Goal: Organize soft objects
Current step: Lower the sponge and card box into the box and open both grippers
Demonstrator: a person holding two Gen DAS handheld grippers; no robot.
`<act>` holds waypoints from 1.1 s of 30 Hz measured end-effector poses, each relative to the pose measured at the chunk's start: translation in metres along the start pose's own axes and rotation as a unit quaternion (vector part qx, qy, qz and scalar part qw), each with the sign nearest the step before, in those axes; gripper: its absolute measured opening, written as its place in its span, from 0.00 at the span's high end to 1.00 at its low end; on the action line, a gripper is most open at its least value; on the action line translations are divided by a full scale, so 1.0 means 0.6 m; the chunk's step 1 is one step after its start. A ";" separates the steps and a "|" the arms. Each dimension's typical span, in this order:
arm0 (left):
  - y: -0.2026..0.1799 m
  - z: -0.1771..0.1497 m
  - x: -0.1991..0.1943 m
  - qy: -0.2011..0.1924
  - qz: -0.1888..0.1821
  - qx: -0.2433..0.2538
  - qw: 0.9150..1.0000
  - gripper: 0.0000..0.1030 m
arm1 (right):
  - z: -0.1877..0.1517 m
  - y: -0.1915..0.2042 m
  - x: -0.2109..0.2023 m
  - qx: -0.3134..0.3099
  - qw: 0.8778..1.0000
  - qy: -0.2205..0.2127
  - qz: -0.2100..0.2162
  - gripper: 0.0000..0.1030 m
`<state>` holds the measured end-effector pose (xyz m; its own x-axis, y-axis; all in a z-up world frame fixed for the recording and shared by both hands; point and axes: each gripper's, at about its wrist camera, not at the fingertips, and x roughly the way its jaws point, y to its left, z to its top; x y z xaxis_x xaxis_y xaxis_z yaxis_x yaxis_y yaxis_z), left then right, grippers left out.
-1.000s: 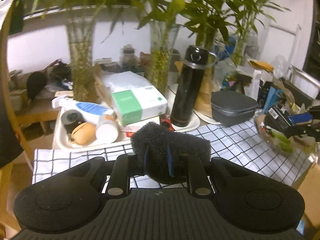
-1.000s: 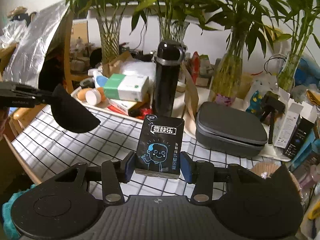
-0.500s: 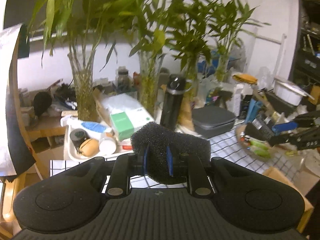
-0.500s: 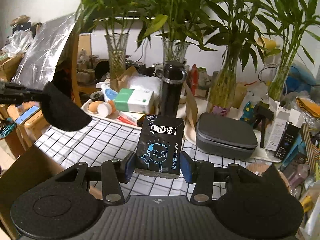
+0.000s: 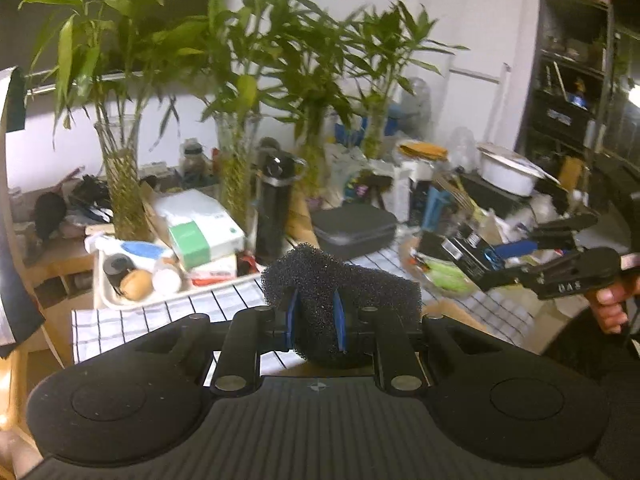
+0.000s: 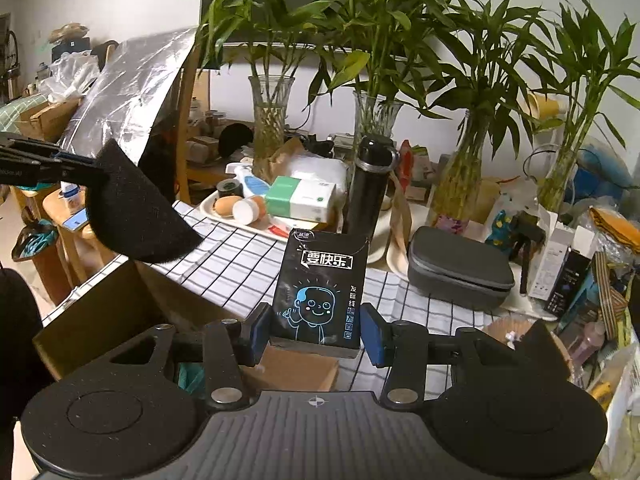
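Note:
My left gripper (image 5: 314, 322) is shut on a black foam sponge (image 5: 344, 292), squeezing it, held in the air above the near edge of the checked tablecloth (image 5: 224, 304). The sponge also shows at the left of the right wrist view (image 6: 136, 216). My right gripper (image 6: 316, 328) is shut on a black packet with a blue cartoon face (image 6: 322, 292), held upright above the table's near edge. The right gripper with the packet shows at the right of the left wrist view (image 5: 516, 260).
An open cardboard box (image 6: 120, 312) sits below the table's near edge. On the table stand a black flask (image 6: 370, 184), a grey zip case (image 6: 460, 272), a white tray (image 6: 224, 220) of small items with a tissue pack (image 6: 300, 198), and glass vases of bamboo (image 6: 272, 120).
Both grippers have pulled back and risen from the table, each still holding its object. The cardboard box has come into the right wrist view.

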<state>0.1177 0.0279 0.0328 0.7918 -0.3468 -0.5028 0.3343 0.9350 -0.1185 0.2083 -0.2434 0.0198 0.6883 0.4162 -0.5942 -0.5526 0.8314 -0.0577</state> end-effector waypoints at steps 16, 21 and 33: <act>-0.039 -0.088 0.009 0.082 -0.009 -0.014 0.997 0.44 | -0.054 0.042 -0.055 0.017 1.000 0.003 0.014 0.51; -0.067 -0.103 -0.020 0.070 0.029 0.009 0.997 0.33 | -0.074 0.046 -0.066 0.039 0.999 0.009 0.013 0.51; -0.087 -0.126 -0.045 0.057 0.064 -0.020 0.996 0.32 | -0.092 0.060 -0.076 0.059 0.998 0.012 0.016 0.51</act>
<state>0.0402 -0.0061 -0.0121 0.7622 -0.2152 -0.6105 0.2114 0.9742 -0.0795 0.1312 -0.2529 0.0004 0.6584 0.4358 -0.6137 -0.5140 0.8559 0.0563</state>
